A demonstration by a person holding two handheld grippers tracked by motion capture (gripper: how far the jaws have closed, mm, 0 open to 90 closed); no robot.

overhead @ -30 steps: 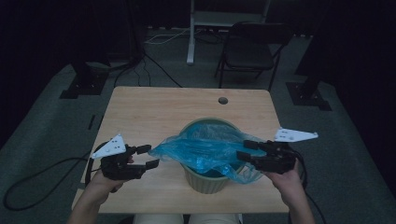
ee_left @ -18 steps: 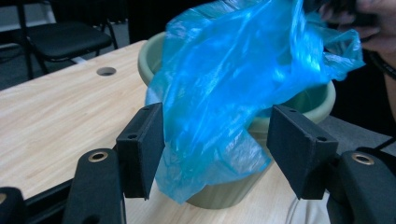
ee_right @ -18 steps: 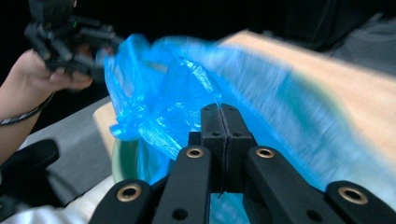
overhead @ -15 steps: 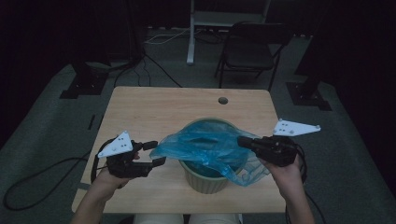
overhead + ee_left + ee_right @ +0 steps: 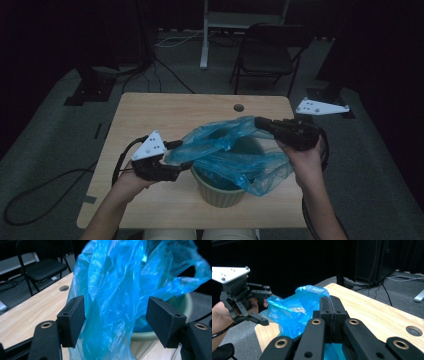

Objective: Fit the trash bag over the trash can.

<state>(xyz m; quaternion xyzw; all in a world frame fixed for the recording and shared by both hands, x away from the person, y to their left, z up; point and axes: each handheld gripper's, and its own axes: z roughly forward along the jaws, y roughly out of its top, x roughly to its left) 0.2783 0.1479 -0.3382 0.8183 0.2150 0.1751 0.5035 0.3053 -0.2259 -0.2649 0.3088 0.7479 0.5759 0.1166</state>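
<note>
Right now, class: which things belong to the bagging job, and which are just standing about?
In the job:
bag
pot
left gripper
right gripper

Standing about:
chair
table
floor cables

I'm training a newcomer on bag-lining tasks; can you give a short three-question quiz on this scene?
1. True or false: the right gripper is shut on the blue bag.
2. What does the bag hang over? A) a green pot B) a chair C) a box
3. How do the left gripper's jaws stand?

Key: 1 true. 2 A, the green pot. 3 Apart, with bag film between them, the pads not pinching it.
</note>
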